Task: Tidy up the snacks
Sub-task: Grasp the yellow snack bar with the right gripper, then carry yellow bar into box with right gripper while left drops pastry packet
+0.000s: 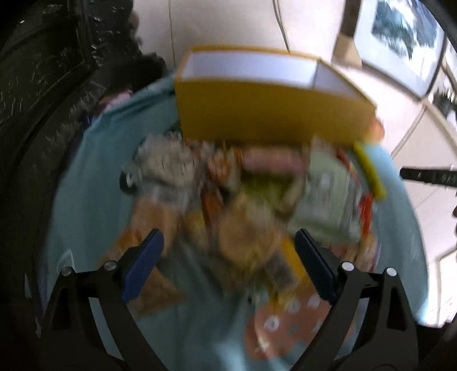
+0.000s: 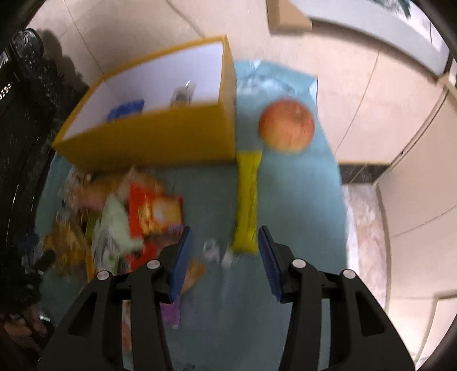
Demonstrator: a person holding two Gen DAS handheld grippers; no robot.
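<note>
Jaws of left gripper (image 1: 228, 256) and right gripper (image 2: 225, 251) stand released. Long yellow snack packet (image 2: 247, 199) looks light, slippery, crushable; take it across mid-length.

Pale cream tile floor (image 2: 368, 94) with thin grout lines, glossy. A light blue cloth (image 2: 297, 182) is spread flat on it. Dark speckled stone strip (image 2: 362, 172) at the cloth's right edge, whitish mottled slab (image 2: 365, 228) just below it. Black glittery furniture or wall (image 1: 42, 85) fills the left side. Framed pictures (image 1: 400, 37) lean at the upper right, a tan board (image 2: 288, 17) beside them. Thin dark cable (image 1: 281, 25) runs across the tiles. Both views blurred, soft indoor light.
</note>
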